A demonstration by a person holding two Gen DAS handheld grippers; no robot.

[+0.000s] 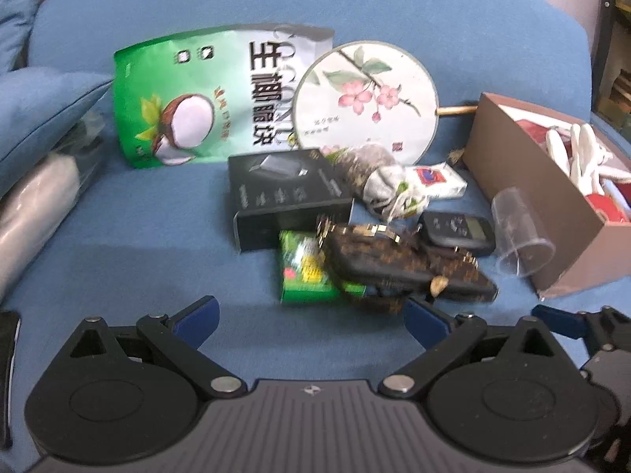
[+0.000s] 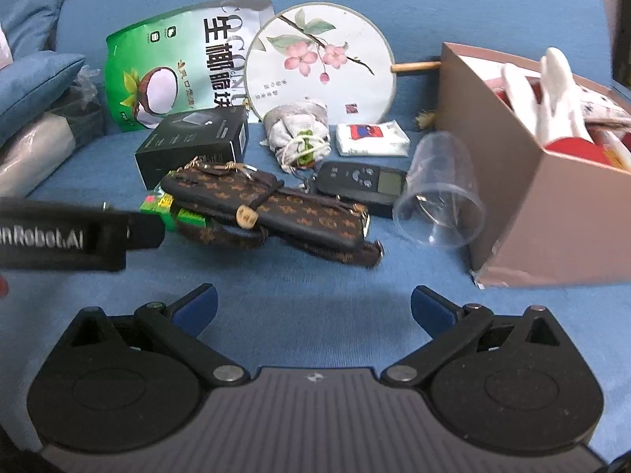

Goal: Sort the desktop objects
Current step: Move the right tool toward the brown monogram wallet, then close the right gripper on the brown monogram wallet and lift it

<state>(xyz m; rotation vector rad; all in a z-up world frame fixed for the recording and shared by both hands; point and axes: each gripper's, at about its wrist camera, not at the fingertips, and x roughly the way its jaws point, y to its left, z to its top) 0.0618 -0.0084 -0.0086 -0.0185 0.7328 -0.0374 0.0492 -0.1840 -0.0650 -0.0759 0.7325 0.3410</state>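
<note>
A heap of objects lies on a blue sofa seat point(image 1: 157, 228) point(image 2: 276, 276). At the back lean a green coconut snack bag point(image 1: 189, 94) point(image 2: 173, 63) and a round floral fan point(image 1: 366, 94) point(image 2: 319, 59). In front are a black box point(image 1: 284, 193) point(image 2: 193, 142), a cloth sachet point(image 1: 382, 181) point(image 2: 299, 134), a tissue pack point(image 1: 434, 179) point(image 2: 372, 138), a remote point(image 1: 457, 230) point(image 2: 363, 181), a brown patterned wallet point(image 1: 398, 264) point(image 2: 268, 209) on a green packet point(image 1: 303, 272) point(image 2: 165, 209), and a clear plastic cup point(image 1: 520, 236) point(image 2: 441, 197) on its side. My left gripper point(image 1: 311, 319) and right gripper point(image 2: 313, 309) are open and hold nothing.
A brown cardboard box point(image 1: 524, 181) point(image 2: 524, 205) with white and red items stands at the right. Blue cushions point(image 1: 47, 110) point(image 2: 35, 82) and a clear plastic bag point(image 1: 35, 193) lie at the left. The left gripper's black body point(image 2: 79, 232) crosses the right wrist view's left edge.
</note>
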